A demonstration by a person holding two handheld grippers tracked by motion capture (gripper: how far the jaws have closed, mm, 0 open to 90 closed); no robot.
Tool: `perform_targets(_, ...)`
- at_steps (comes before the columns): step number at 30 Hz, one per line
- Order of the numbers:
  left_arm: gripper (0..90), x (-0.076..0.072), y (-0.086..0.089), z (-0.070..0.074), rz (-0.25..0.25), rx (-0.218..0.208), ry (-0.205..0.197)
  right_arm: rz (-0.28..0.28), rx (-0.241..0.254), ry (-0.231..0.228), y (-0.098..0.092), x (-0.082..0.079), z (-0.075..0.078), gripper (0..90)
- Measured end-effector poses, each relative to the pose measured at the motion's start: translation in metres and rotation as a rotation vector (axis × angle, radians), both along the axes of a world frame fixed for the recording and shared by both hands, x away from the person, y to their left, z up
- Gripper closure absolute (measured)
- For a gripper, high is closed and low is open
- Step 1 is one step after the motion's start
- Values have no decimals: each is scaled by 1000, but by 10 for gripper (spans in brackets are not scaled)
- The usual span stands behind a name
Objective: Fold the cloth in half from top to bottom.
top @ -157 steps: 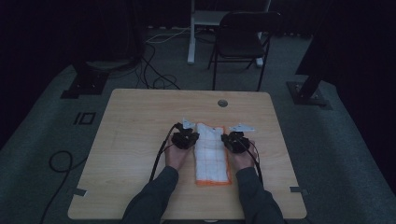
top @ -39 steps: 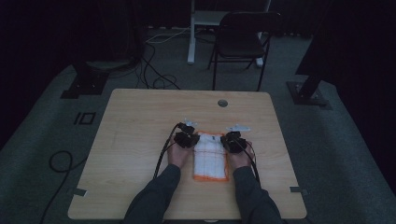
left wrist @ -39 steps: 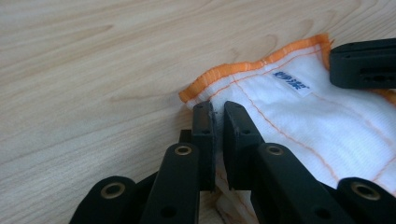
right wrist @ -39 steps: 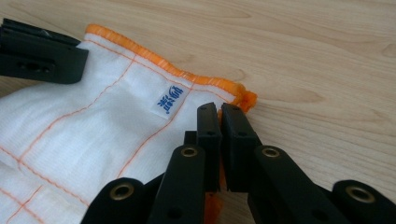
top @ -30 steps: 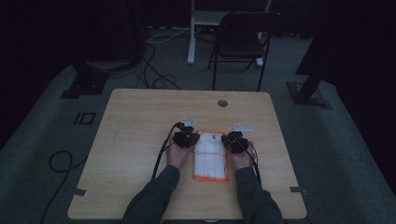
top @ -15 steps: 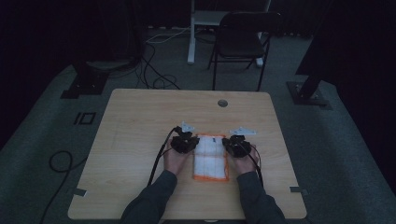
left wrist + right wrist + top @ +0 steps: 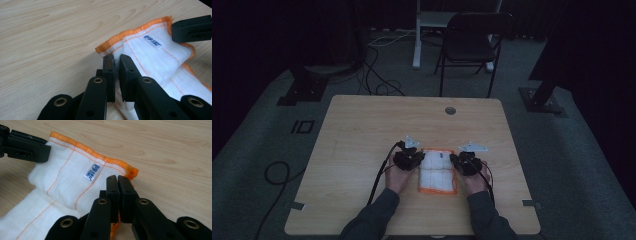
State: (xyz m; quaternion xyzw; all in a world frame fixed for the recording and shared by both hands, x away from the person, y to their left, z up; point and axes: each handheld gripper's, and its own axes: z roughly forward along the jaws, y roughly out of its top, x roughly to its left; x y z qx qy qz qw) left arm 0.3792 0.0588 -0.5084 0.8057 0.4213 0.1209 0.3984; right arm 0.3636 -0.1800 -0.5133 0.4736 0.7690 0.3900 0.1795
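Note:
A white cloth with an orange hem (image 7: 438,172) lies on the wooden table (image 7: 362,130) between my two hands. My left gripper (image 7: 410,158) is shut on the cloth's left far corner (image 7: 110,51); its pads (image 7: 109,67) pinch the fabric edge. My right gripper (image 7: 465,163) is shut on the right far corner (image 7: 130,171), pads (image 7: 125,187) pressed together on the hem. The cloth's far part is lifted and folding over the near part. A small white label (image 7: 92,172) with blue print faces up (image 7: 152,40). Each gripper view shows the other gripper's black jaw at the opposite corner.
A round hole (image 7: 450,110) sits in the table near its far edge. A dark chair (image 7: 472,40) stands behind the table, with cables on the floor (image 7: 382,80). Cables trail from both grippers toward the person's sleeves (image 7: 377,215).
Both grippers have drawn the cloth's far edge toward the person, so the folded cloth looks shorter than before.

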Motion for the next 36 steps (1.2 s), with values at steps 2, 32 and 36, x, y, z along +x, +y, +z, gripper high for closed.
perform_targets(2,846,-1,1,0,-2,0,0,3,1,3,0,-3,0,881)
perform_targets(32,830,-30,8,-10,-24,9,-10,26,29,20,-6,-9,0,565)
perform_targets(36,830,-30,8,-10,-25,9,-11,19,40,31,-5,1,-3,502)
